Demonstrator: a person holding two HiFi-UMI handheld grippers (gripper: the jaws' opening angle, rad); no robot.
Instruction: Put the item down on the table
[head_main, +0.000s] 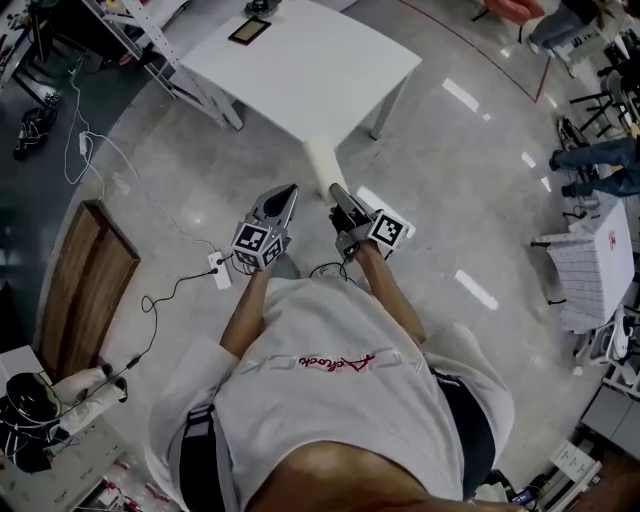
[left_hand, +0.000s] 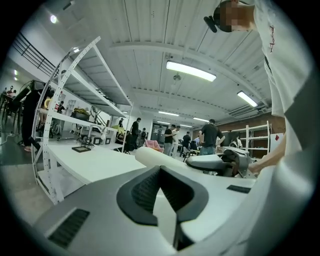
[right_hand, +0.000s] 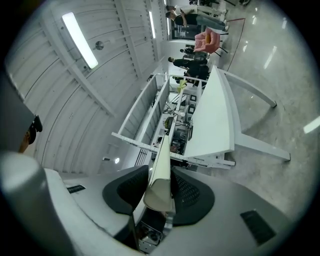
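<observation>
The item is a long cream-white roll (head_main: 322, 165). My right gripper (head_main: 337, 192) is shut on its near end, and the roll points out toward the white table (head_main: 300, 70). In the right gripper view the roll (right_hand: 161, 165) runs up between the dark pads (right_hand: 187, 192) of that gripper (right_hand: 159, 189), which press on both of its sides. My left gripper (head_main: 287, 192) hangs just left of the roll with its jaws together and nothing in them. In the left gripper view its own jaws (left_hand: 160, 171) meet at the tips, and the roll (left_hand: 155, 157) and the table (left_hand: 95, 162) lie beyond.
A small dark framed object (head_main: 249, 30) lies on the table's far side. A metal shelving rack (left_hand: 75, 100) stands left of the table. A power strip with cable (head_main: 218, 268) and a wooden board (head_main: 85, 285) lie on the floor at left. Several people (left_hand: 210, 135) stand far off.
</observation>
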